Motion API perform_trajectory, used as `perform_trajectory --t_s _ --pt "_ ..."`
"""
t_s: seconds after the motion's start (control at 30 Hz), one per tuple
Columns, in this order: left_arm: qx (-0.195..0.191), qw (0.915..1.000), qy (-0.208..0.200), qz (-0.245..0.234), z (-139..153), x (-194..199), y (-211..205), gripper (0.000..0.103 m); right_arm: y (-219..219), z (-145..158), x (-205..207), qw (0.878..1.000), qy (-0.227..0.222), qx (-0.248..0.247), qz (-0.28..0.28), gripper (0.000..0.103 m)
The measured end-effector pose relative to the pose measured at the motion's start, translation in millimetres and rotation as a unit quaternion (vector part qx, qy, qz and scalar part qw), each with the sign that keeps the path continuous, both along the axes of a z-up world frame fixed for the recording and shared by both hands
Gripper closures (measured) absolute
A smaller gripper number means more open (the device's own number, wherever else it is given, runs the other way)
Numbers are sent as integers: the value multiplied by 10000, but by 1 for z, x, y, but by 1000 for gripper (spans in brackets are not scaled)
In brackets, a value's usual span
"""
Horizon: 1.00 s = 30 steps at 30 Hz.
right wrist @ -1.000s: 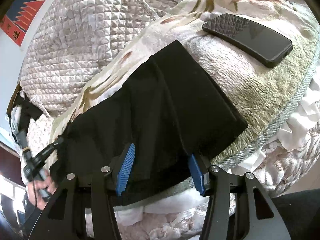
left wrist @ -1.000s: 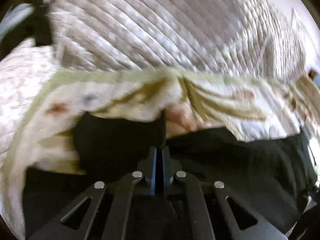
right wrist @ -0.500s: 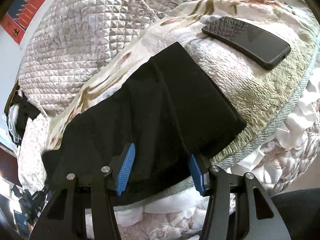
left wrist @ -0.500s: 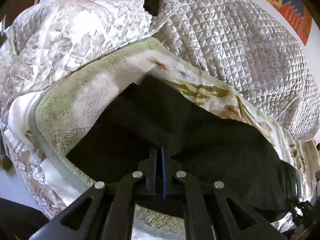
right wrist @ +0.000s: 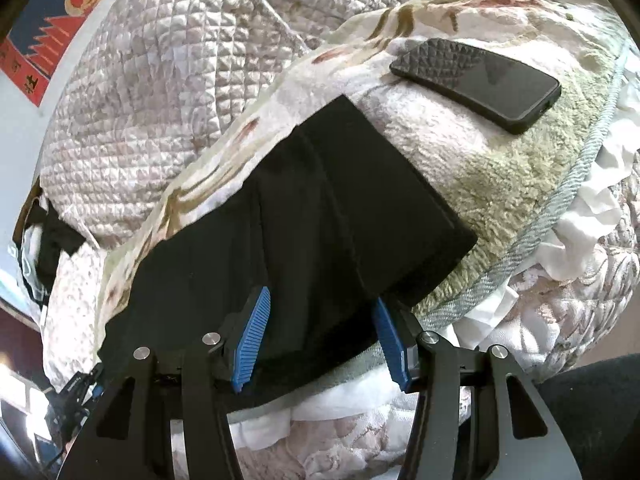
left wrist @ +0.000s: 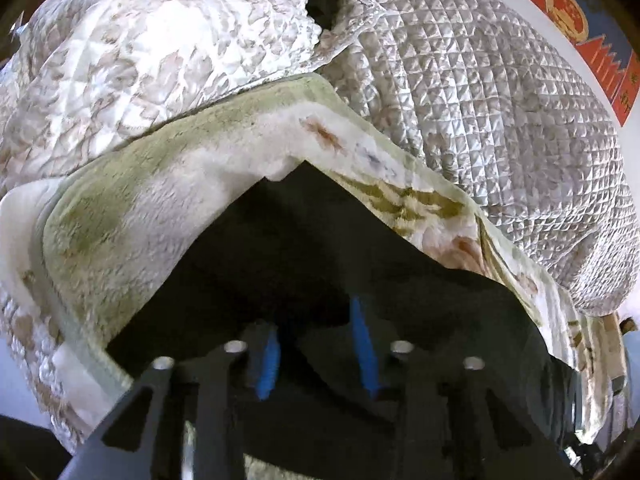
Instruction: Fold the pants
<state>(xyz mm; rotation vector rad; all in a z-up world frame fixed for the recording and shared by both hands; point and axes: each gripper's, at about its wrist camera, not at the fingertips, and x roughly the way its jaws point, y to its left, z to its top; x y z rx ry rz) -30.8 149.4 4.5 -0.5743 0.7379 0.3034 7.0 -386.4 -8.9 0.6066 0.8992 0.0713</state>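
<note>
The pants (right wrist: 320, 216) are plain black, without any print. They lie on a fleecy blanket (right wrist: 500, 168) of cream and pale green, scattered with olive fronds and rust-red blotches and edged in grey-green herringbone binding. On the far right of it, the phone (right wrist: 476, 80) is black, its screen mirroring a diamond grid. The far quilt (right wrist: 160, 92) is silvery beige with diamond stitching; the near-right bedspread (right wrist: 592, 272) is white with brownish leaves. The poster (right wrist: 52, 40) on the far left wall shows red and gold on blue. Both grippers are black with blue ribbed pads (right wrist: 250, 340).

Left gripper (left wrist: 320, 344) jaws just opening, narrowly apart, right gripper (right wrist: 320, 332) jaws wide
</note>
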Motion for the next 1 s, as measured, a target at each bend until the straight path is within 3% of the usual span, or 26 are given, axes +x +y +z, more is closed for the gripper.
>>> perform_trajectory --t_s 0.23,0.37,0.4,0.6,0.7,0.77,1.0 --pt "216 9997 117 -42 -1 6 -2 91 -4 5 0 9996 -241 -72 -161 51" --pt "225 9996 160 -41 0 9 -1 95 -9 5 5 9989 -200 -233 -355 89" --pt "231 9996 147 -32 2 8 -1 96 -13 2 8 9991 -167 -106 -372 91" --pt "506 9984 -233 55 35 -25 -11 96 -23 32 -4 9978 -589 212 -219 94" --pt "536 9985 -54 -5 23 -32 -11 96 -27 20 0 9995 -161 -41 -287 94" --pt "337 9990 285 24 3 -31 -8 96 -30 2 5 9990 239 113 -348 94" --pt "319 9991 286 42 2 -38 -8 96 -24 7 3 9988 279 -173 -362 94"
